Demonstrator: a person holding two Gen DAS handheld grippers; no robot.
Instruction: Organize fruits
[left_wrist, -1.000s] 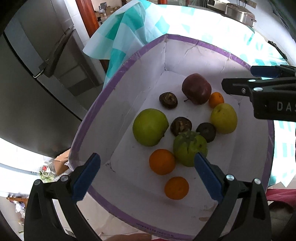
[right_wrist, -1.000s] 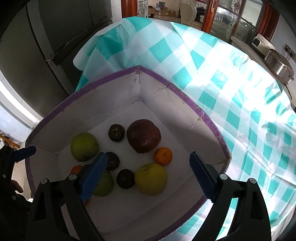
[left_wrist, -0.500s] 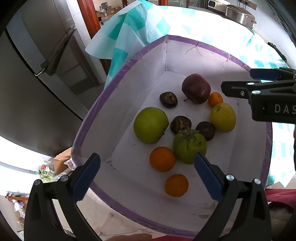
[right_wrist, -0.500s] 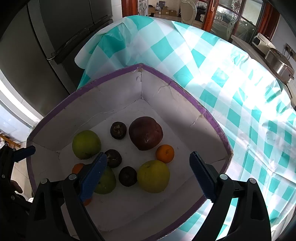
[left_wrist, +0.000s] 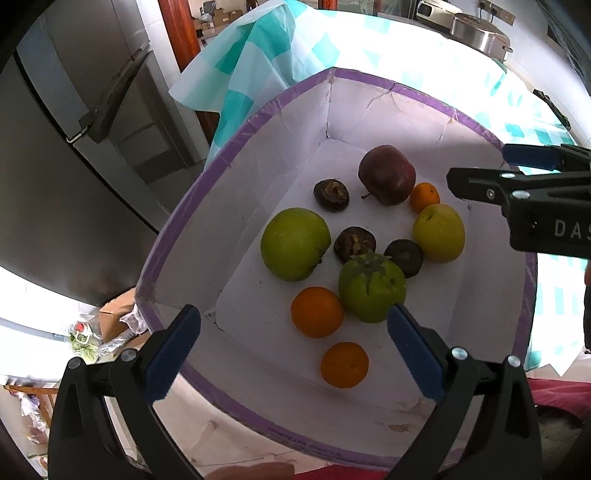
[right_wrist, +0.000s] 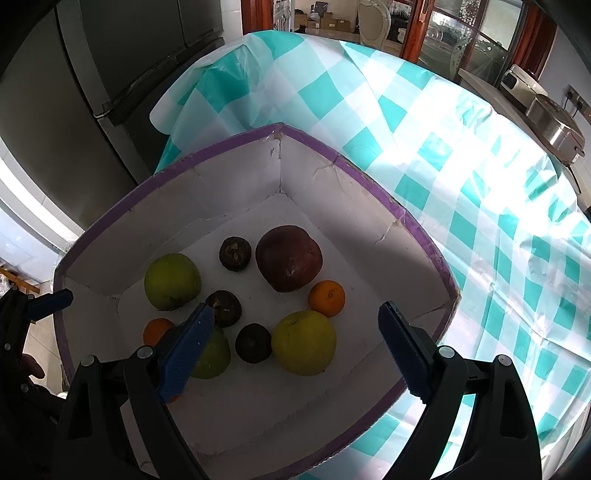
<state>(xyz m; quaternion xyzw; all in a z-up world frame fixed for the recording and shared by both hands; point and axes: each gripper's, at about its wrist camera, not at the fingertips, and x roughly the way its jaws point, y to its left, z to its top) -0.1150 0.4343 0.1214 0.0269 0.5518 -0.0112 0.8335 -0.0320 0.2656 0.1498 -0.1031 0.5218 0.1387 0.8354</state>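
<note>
A white box with a purple rim (left_wrist: 236, 151) (right_wrist: 155, 173) holds several fruits: a dark red apple (left_wrist: 386, 179) (right_wrist: 289, 257), a green apple (left_wrist: 294, 243) (right_wrist: 171, 281), a yellow-green fruit (left_wrist: 439, 232) (right_wrist: 303, 342), a green persimmon (left_wrist: 371, 288), oranges (left_wrist: 317, 312) (left_wrist: 344, 364) (right_wrist: 327, 298) and dark brown fruits (left_wrist: 331, 195) (right_wrist: 235, 253). My left gripper (left_wrist: 291, 347) is open and empty above the box's near edge. My right gripper (right_wrist: 295, 350) is open and empty above the box; it shows at the right of the left wrist view (left_wrist: 517, 184).
The box stands on a table with a teal-and-white checked cloth (right_wrist: 461, 177). A grey refrigerator (left_wrist: 74, 147) stands to the left. A metal pot (right_wrist: 554, 125) sits on a far counter. Clutter lies on the floor at lower left (left_wrist: 92, 339).
Both grippers have drawn back slightly; the box and fruits look a little farther off. The fruits have not moved, and both jaws stay open.
</note>
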